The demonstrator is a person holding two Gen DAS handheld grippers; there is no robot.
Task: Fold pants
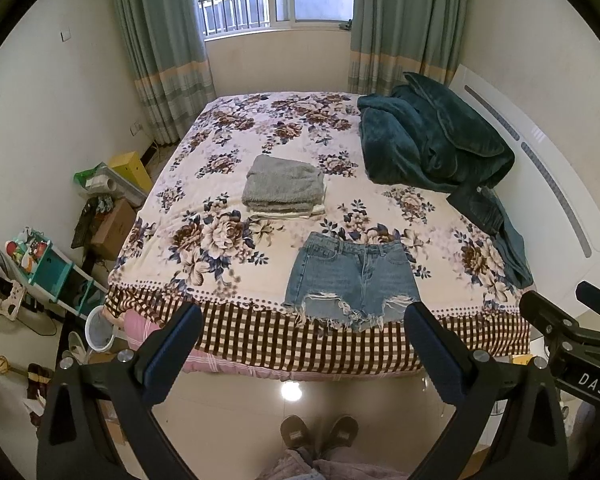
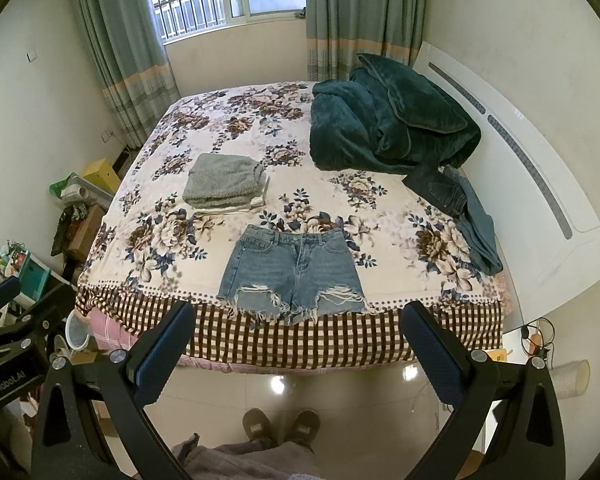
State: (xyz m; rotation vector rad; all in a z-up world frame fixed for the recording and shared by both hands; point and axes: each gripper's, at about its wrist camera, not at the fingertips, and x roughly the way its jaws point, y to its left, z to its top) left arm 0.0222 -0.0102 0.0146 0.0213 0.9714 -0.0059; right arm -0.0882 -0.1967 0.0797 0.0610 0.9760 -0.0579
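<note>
The bed (image 1: pixel 228 184) fills the middle of both views, its soft flowered cover ending in a brown checked border along the near edge, and that yielding surface means any grip should pinch cloth alone and not drag the cover along. A plush dark green blanket (image 1: pixel 432 140) lies heaped in the upper right, with dark jeans (image 1: pixel 496 220) trailing below it. A stack of folded grey fleecy clothes (image 1: pixel 284 184) sits at the centre, a fair model for the finished shape. The denim shorts (image 1: pixel 352 276), the thing to fold, lie flat and face up at the lower centre, waistband away, frayed hems touching the checked border. Denim is stiff and holds a crease, so I judge the first fold goes best by taking one side at waistband and hem together and laying it across onto the other, edges matched. The left gripper (image 1: pixel 302 318) and the right gripper (image 2: pixel 298 316) hover low in their frames, short of the bed, fingers spread wide and holding nothing.
</note>
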